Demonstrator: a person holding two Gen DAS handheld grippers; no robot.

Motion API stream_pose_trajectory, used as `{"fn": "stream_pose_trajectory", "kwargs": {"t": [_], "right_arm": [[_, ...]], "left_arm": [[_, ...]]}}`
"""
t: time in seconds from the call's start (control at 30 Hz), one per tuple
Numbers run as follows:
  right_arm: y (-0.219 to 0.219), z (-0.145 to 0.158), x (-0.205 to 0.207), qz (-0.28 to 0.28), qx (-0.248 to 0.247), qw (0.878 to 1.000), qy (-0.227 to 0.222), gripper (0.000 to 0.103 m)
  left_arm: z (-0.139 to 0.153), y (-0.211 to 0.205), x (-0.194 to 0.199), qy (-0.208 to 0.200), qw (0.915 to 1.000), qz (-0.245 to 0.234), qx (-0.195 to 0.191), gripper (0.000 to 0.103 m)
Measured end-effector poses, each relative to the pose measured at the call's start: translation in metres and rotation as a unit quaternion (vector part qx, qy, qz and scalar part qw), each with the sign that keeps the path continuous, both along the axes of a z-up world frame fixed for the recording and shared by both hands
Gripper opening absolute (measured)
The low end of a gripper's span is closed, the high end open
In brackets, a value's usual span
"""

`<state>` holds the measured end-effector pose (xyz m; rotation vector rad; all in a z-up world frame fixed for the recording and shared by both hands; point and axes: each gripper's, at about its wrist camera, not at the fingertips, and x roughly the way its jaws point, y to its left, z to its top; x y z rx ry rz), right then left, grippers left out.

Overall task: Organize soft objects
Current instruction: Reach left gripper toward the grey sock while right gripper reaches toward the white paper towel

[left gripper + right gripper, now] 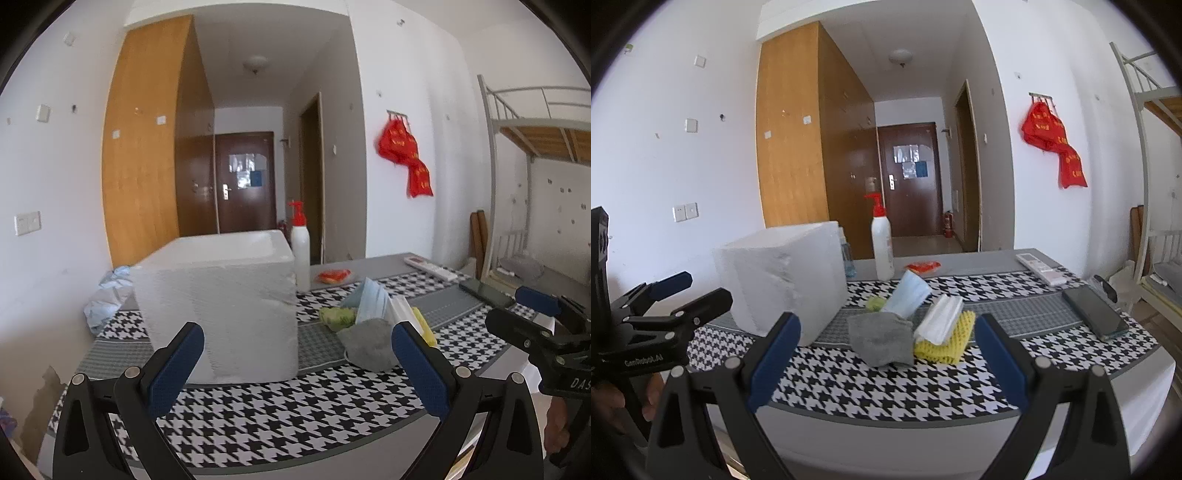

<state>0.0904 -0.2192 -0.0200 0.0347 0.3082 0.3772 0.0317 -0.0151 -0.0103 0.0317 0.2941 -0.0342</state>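
1. Your left gripper [297,352] is spread wide with nothing between its blue pads; it hangs over the near edge of the table [288,421], the one with the black-and-white houndstooth cloth.
2. Same deal on the other side: your right gripper [886,354] is wide apart and holding nothing, out past the table's front edge and pointing at the pile.
3. The soft stuff sits in one heap mid-table, just right of the big white foam box [783,280]. Closest to you is a grey folded cloth [881,339].
4. Touching the cloth on its right is a yellow net-textured foam sleeve [947,345], with a white folded foam sheet [940,317] lying on top of it.
5. Behind the cloth, a light blue face mask [908,293] leans up at a tilt, and a small yellow-green soft piece [875,303] peeks out just beside it. Can't tell what that one is.
6. Further back stands a tall white pump bottle with a red top [882,243], upright, with a small red-orange packet [923,266] near it.
7. A white remote control [1039,267] and a dark phone [1095,312] lie on the right side, well apart from the pile.
8. Crumpled pale blue plastic [107,295] sits just left of the box in the left wrist view.
9. Each camera catches the other gripper at its edge, with a bit of your hand [613,402] on the handle.
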Motion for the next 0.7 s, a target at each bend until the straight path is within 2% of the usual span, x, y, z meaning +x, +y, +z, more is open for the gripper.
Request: {"fn": "stream_pose_trajectory", "kwargs": {"t": [0.7], "right_arm": [[-0.019, -0.032, 0.051, -0.027, -0.020, 0.997, 0.072, 0.097]], "left_arm": [[-0.030, -0.035, 0.061, 0.077, 0.9951, -0.062, -0.005, 0.102]]}}
